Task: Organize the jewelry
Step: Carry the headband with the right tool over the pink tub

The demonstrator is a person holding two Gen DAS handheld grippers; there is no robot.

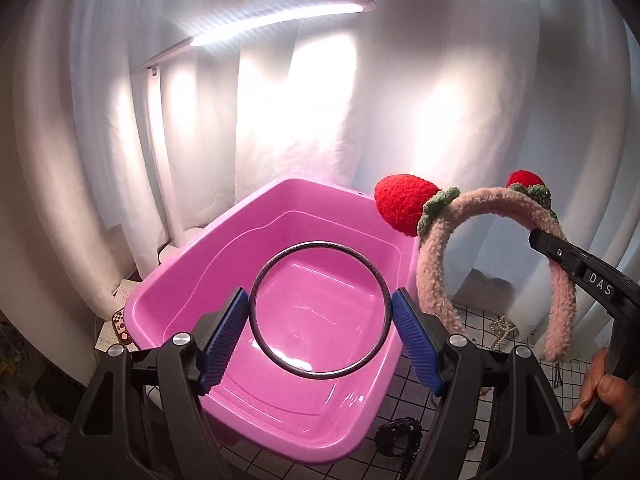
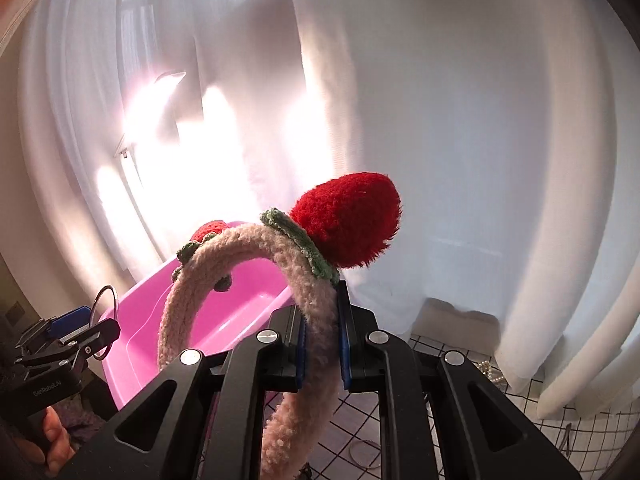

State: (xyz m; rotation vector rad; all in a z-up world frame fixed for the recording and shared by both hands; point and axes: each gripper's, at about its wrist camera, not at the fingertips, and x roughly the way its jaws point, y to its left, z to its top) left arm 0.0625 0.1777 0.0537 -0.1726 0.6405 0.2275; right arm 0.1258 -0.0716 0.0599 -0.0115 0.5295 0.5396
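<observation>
My left gripper (image 1: 320,296) is shut on a thin dark bangle (image 1: 320,244), its blue pads pressing the ring's two sides. The ring hangs above the inside of a pink plastic tub (image 1: 192,248). To the right, my right gripper (image 1: 548,240) is shut on a fuzzy pink headband (image 1: 432,264) with red knitted strawberries (image 1: 404,204), held in the air beside the tub's right rim. In the right wrist view the right gripper (image 2: 320,308) clamps the headband (image 2: 240,248) upright, with the tub (image 2: 256,296) behind it. The left gripper (image 2: 96,320) with the bangle (image 2: 107,287) is at the far left.
A checked cloth (image 1: 500,312) covers the table. On it lie a pearl string (image 1: 502,332) and a black strap-like piece (image 1: 400,436). White curtains hang close behind, lit by a lamp bar (image 1: 280,20). A person's hand (image 1: 604,400) holds the right gripper's handle.
</observation>
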